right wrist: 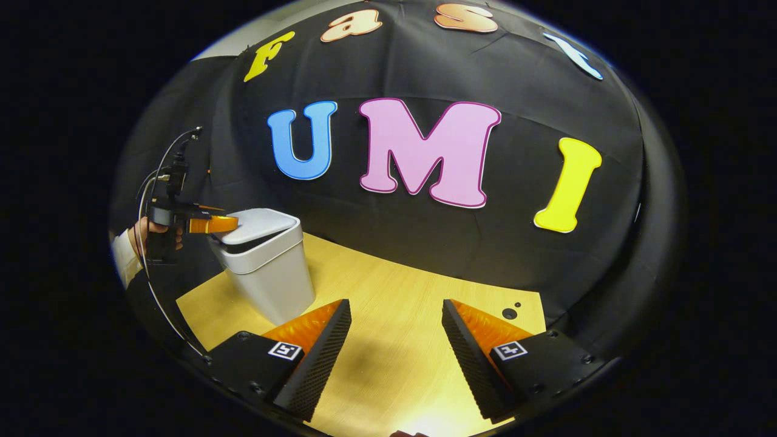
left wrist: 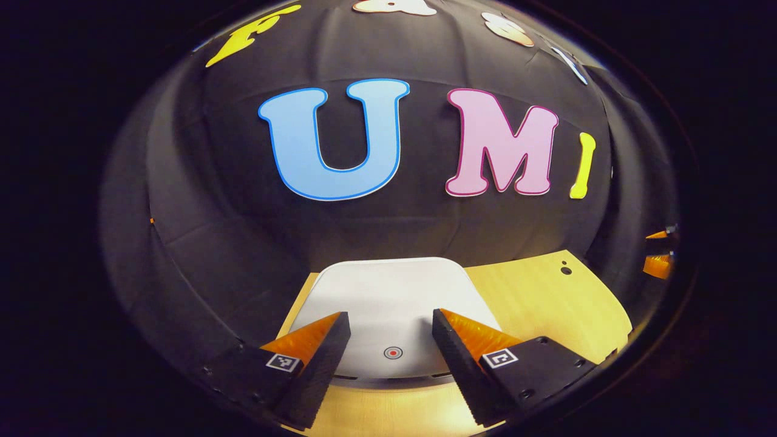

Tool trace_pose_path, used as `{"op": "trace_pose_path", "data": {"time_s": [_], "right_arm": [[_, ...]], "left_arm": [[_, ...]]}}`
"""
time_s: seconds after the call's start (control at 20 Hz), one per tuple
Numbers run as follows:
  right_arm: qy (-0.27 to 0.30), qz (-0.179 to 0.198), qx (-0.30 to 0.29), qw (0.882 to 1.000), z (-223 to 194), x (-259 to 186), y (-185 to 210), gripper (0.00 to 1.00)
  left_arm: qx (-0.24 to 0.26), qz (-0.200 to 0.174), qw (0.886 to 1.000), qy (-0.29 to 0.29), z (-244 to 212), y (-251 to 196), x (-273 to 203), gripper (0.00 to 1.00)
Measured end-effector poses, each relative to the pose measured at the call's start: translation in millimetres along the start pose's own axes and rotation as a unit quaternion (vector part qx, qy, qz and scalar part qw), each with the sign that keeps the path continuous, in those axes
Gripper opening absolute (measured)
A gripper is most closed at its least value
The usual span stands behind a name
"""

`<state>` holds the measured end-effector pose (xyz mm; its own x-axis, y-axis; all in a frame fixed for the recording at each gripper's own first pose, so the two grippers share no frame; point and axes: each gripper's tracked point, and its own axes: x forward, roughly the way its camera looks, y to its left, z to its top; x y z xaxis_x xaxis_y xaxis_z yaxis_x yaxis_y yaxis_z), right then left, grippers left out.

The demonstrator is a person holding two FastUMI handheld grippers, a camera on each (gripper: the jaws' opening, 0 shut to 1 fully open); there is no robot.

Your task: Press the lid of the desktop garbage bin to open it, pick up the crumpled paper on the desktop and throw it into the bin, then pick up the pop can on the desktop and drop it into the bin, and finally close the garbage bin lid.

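The white desktop bin (right wrist: 267,267) stands on the wooden table at the left of the right gripper view, its lid (right wrist: 258,223) lying down. In the left gripper view the lid (left wrist: 388,297) is right below and ahead of me, a small red round mark (left wrist: 393,352) near its front edge. My left gripper (left wrist: 390,317) hovers open just over the lid, nothing between its fingers. From the right gripper view, that left gripper (right wrist: 212,224) sits at the lid's near edge, held by a hand (right wrist: 142,233). My right gripper (right wrist: 396,306) is open above bare table.
The light wooden table (right wrist: 376,267) runs to the black cloth wall behind. Two small dark holes (right wrist: 510,313) mark its far right corner. At the far right edge of the left gripper view the right gripper (left wrist: 658,252) is partly visible.
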<state>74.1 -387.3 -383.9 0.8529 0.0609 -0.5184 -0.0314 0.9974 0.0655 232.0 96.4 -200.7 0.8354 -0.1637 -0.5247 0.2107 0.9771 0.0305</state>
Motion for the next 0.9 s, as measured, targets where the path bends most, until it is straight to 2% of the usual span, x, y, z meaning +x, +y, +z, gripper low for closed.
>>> {"op": "trace_pose_path", "data": {"time_s": [0.15, 0.3, 0.5, 0.7, 0.9], "right_arm": [[0.002, -0.007, 0.01, 1.0, -4, -3, -8, 0.98], [0.0, -0.017, 0.013, 1.0, -6, -5, -19, 0.98], [-0.003, -0.023, 0.015, 1.0, -9, -8, -28, 0.98], [0.002, -0.027, 0.013, 1.0, -20, -11, -36, 0.98], [-0.003, -0.032, 0.012, 0.999, -22, -22, -38, 0.98]], "left_arm": [[-0.005, 0.002, 0.999, 0.045, -14, 0, 3, 0.95], [0.012, -0.002, 0.998, 0.058, -16, 0, 6, 0.96], [0.004, -0.006, 0.998, 0.06, -17, 0, 9, 0.95], [0.029, -0.011, 0.996, 0.086, -21, -3, 8, 0.95], [0.015, -0.008, 0.998, 0.055, -13, -2, 9, 0.93]]}}
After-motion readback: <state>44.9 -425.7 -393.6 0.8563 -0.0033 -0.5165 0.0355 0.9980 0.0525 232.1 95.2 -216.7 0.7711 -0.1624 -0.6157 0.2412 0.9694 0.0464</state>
